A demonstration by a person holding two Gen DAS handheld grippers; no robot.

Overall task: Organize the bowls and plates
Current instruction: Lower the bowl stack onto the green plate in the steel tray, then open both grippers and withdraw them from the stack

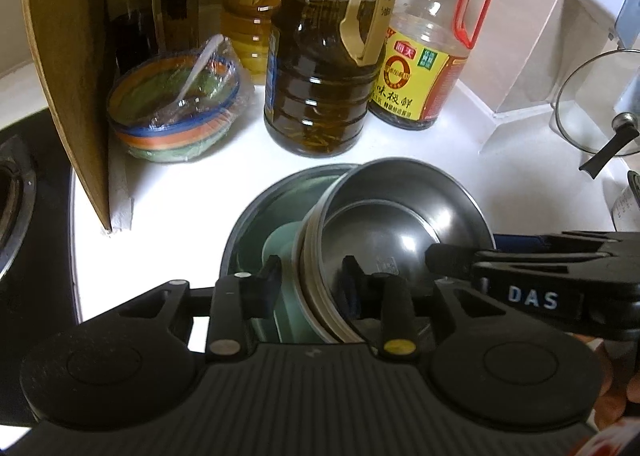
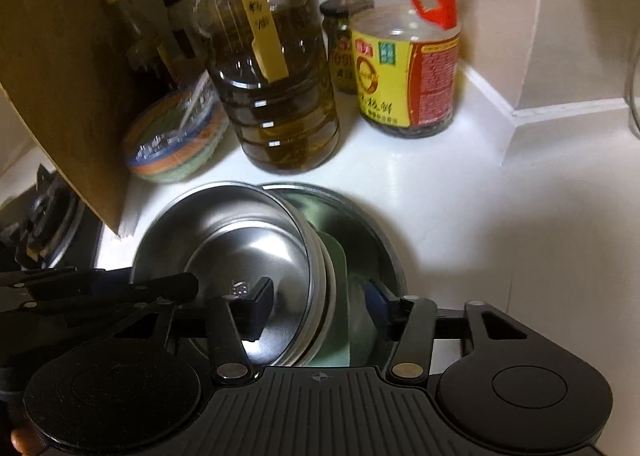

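Observation:
A tilted stack of steel bowls leans inside a wide steel basin on the white counter, with a pale green dish against its outer side. My left gripper straddles the near rims, one finger by the green dish and one inside the top bowl, jaws narrowly open. My right gripper straddles the same rims from the other side. It is clearly open, with gaps at both pads. In the left wrist view, one of its fingers reaches over the bowl.
Behind the basin stand a large oil bottle, a soy sauce bottle and a film-wrapped striped bowl. A wooden board leans at the left beside the stove. A glass lid sits at the right.

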